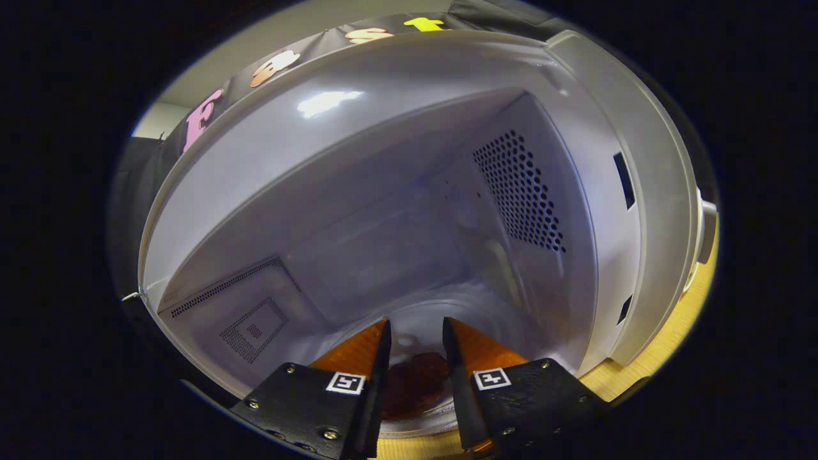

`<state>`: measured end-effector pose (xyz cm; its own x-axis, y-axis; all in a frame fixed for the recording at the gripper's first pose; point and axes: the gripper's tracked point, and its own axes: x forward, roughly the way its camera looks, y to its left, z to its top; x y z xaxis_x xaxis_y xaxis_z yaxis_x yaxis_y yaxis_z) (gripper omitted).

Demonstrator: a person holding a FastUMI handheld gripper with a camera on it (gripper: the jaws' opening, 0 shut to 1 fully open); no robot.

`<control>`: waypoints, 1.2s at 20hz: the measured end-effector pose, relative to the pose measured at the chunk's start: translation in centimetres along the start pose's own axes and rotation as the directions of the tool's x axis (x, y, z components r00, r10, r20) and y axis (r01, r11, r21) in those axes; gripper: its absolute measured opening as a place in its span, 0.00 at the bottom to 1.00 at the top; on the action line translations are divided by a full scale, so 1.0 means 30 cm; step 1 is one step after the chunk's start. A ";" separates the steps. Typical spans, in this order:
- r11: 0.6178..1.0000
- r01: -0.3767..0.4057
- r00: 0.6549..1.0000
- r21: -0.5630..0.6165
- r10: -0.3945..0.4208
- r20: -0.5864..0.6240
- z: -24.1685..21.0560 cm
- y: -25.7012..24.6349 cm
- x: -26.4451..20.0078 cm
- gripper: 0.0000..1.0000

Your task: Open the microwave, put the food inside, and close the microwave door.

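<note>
The microwave (358,211) stands open, its pale, smooth cavity curving wide around the gripper. On the left wall a panel is pierced with fine dots: a long thin strip of holes (223,287) running along its upper edge and, below it, a square-in-square pattern (254,330). The ceiling is glossy and carries a bright, soft-edged glare patch (326,101). The back wall is flat and matte, shaded bluish toward the middle.

Low in the centre, the gripper (415,335) reaches into the cavity. Its two fingers are wedge-shaped, tapering to narrow tips, each mounted on a dark, textured block held with small screws and bearing a square printed marker. The fingers stand apart with an open gap between them and press on nothing: the claw is released.

In that gap, just ahead of and below the fingertips, the food (415,380) lies on the round glass turntable (422,421) on the microwave floor. It is a dark reddish-brown, lumpy, roundish piece, partly hidden by the fingers.

On the right wall a slanted field of larger round holes (519,191) forms a coarse grille. Further right, the smooth front frame (629,191) shows two dark rectangular latch slots, one high and one low. Beyond it, at the near right, lies a wooden tabletop (671,338) with a light grain.
</note>
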<state>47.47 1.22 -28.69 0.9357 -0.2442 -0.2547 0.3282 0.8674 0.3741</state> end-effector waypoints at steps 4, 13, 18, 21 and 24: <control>0.999 -0.023 1.000 -0.049 0.023 -0.002 0.037 0.030 -0.083 0.77; 0.925 -0.214 0.963 -0.315 0.255 0.093 0.228 0.193 -0.592 0.96; 0.875 -0.358 0.910 -0.327 0.405 0.088 0.323 0.292 -0.929 0.95; 0.835 -0.466 0.857 -0.293 0.508 0.086 0.360 0.376 -1.157 0.95; 0.754 -0.579 0.780 -0.312 0.623 0.058 0.332 0.487 -1.355 0.95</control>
<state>15.51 19.51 -3.99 0.9418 0.3247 0.0866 -0.3346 0.9301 0.1514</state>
